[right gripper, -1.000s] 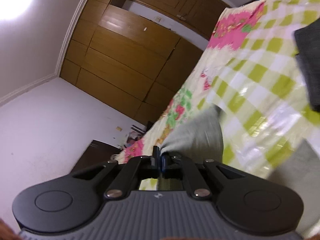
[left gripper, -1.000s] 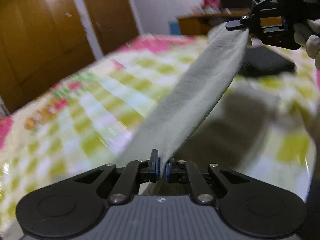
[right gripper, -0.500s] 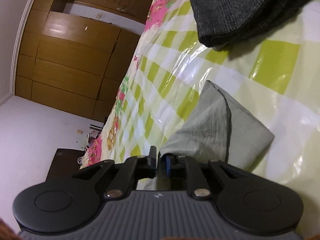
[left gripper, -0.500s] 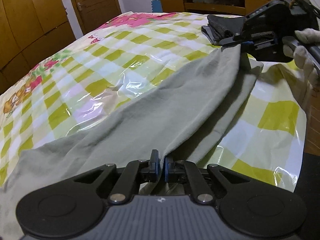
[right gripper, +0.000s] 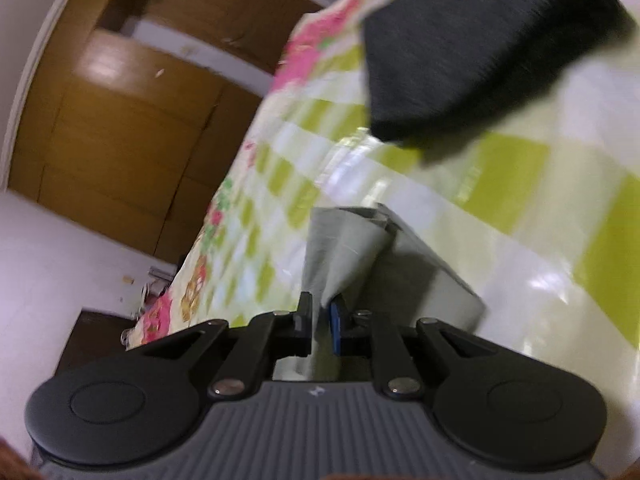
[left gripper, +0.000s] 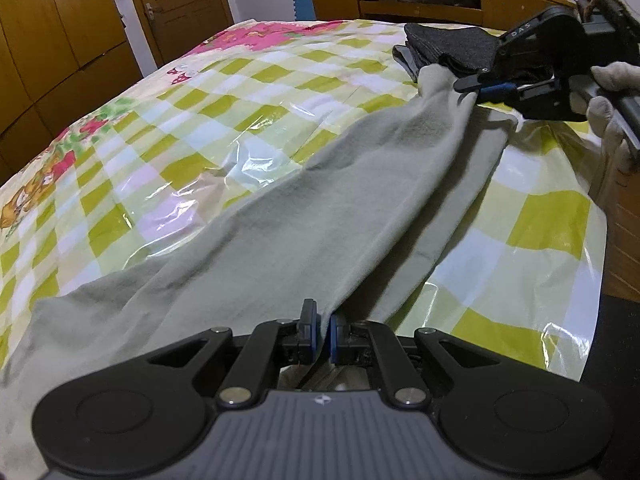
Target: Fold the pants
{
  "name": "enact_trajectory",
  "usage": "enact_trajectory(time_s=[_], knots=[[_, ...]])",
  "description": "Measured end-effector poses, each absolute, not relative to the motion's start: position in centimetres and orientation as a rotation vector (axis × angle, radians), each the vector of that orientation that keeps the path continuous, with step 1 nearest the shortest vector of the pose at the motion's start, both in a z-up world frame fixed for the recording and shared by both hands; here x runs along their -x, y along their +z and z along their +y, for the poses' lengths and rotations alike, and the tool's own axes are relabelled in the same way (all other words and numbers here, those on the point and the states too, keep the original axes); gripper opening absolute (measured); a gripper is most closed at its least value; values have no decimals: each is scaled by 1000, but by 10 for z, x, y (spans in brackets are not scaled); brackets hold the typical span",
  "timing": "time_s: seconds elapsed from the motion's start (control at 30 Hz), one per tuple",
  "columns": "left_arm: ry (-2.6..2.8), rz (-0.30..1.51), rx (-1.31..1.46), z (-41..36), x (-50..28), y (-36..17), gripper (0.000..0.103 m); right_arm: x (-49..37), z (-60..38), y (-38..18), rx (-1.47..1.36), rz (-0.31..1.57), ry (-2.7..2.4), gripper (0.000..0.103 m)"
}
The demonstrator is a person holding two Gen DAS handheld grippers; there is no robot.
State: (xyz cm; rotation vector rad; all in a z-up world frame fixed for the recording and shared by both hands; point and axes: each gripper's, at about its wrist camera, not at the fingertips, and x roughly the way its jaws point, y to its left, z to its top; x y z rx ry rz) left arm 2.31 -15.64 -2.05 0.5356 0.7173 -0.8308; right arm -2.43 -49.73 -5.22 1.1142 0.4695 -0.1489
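While the left gripper (left gripper: 324, 326) is clamped on the near edge of the grey-green pants (left gripper: 280, 232), the fabric runs in a taut ridge away from it across the checked bed cover (left gripper: 248, 92) to the right gripper (left gripper: 474, 86). In the right wrist view the right gripper (right gripper: 322, 314) has its jaws slightly parted with a fold of the pants between the blue pads; contact with the cloth looks loose, and the frame is blurred.

Risk 1: loss of the far end. If the right jaws part further before the ridge rests flat on the pants' lower layer, the upper layer is likely to slide sideways off it, and the edges will not align.

Risk 2: snagging. The dark folded garment (left gripper: 448, 46) lies just beyond the far end of the pants, touching or nearly touching them. A forward push of the right gripper may drag it or tuck it into the fold.

Risk 3: slippage. The glossy plastic film over the cover offers little friction; tension from the left gripper may pull the whole garment toward the near edge.
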Motion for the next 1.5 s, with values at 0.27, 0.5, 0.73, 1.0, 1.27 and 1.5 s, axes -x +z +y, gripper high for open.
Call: enact_trajectory(time_s=[0.27,0.5,0.73,1.0,1.27,1.5], knots=[[-824,712,-544,-159,-24,-21,21,10,-502,-63,-1135,500,-157,38],[-849,683,-548,-155,-15,-9,21,26,-501,-37,-1085,437,-131,5],[-856,697,-587,-160,-13,-19,21,32,-506,-56,-1075,550,-204,9],[-864,697,-577,-158,-13,-19,21,59,-508,-44,-1116,571,-221,33],[-877,698,-565,-155,-13,-19,21,57,-503,-47,-1129,626,-232,41],[-872,704,-528,-155,-14,-21,21,43,-506,-50,-1106,693,-265,46]])
